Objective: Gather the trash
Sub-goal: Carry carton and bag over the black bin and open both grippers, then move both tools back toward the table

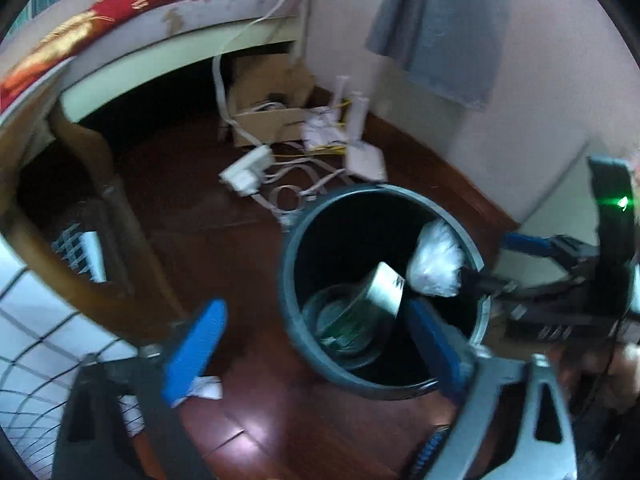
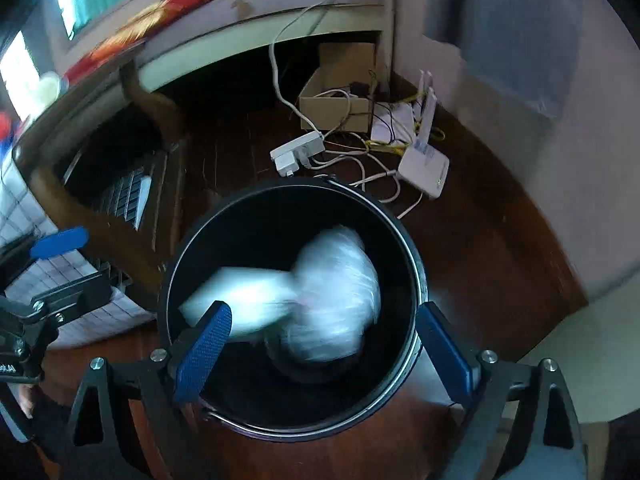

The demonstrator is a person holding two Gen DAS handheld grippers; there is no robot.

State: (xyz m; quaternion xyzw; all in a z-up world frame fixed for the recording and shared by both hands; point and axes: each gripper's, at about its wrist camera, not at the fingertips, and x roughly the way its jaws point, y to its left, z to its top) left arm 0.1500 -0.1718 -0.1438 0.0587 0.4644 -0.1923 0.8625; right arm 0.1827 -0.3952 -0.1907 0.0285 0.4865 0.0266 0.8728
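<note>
Left wrist view: dark wood floor (image 1: 224, 216), bed (image 1: 168, 32) beyond. The left gripper (image 1: 316, 332) fingers spread wide, empty; the bin (image 1: 296, 240) between them holds a white bag (image 1: 436, 260) and box (image 1: 384, 288).

Right wrist view: the right gripper (image 2: 324, 344) fingers spread empty above the bin (image 2: 404, 236); blurred bag (image 2: 340, 300) just ahead, inside.

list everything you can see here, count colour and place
bin: 1, dark, on the floor under both grippers
plastic bag: 1, clear whitish, inside the bin
flat pale packet: 1, inside the bin beside the bag
power strip: 1, white, floor behind the bin
router: 1, white, floor right of the strip
cardboard box: 1, brown, under the bed
bed: 1, red and gold cover, at back
left gripper: blue pads, jaws open
right gripper: blue pads, jaws open, nothing between
</note>
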